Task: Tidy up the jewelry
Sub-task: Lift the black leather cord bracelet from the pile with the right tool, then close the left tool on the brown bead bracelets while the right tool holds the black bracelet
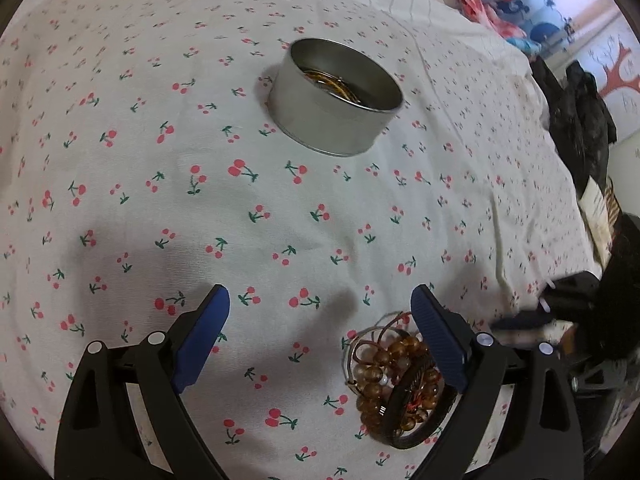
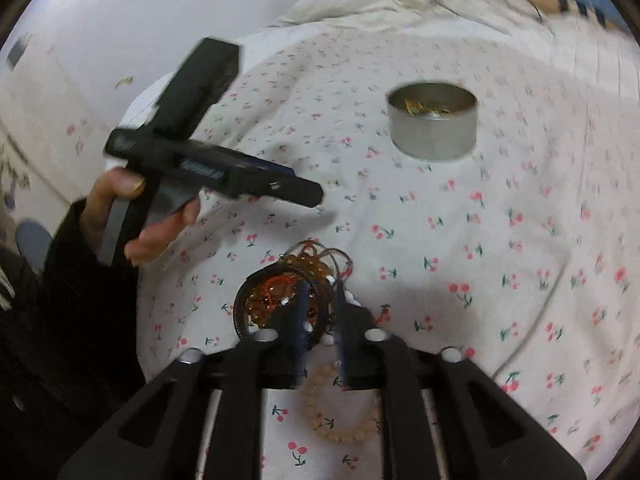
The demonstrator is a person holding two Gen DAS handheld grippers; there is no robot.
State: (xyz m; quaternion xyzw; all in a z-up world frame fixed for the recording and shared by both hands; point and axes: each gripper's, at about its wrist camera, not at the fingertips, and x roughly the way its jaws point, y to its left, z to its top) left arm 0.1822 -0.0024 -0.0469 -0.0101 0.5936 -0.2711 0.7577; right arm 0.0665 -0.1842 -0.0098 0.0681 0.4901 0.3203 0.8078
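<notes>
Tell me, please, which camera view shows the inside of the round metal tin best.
The left wrist view: the tin is sharp and seen from above, so the golden jewelry inside shows clearly. In the right wrist view the tin is smaller and blurred, and only a yellowish glint shows inside.

Bracelet heap near open tin

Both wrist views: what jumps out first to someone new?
The heap of brown bead bracelets on the cherry-print sheet, beside the open left gripper. Farther back stands a round metal tin with gold pieces inside. The right gripper hangs over that heap, a pale bead bracelet under it.
</notes>
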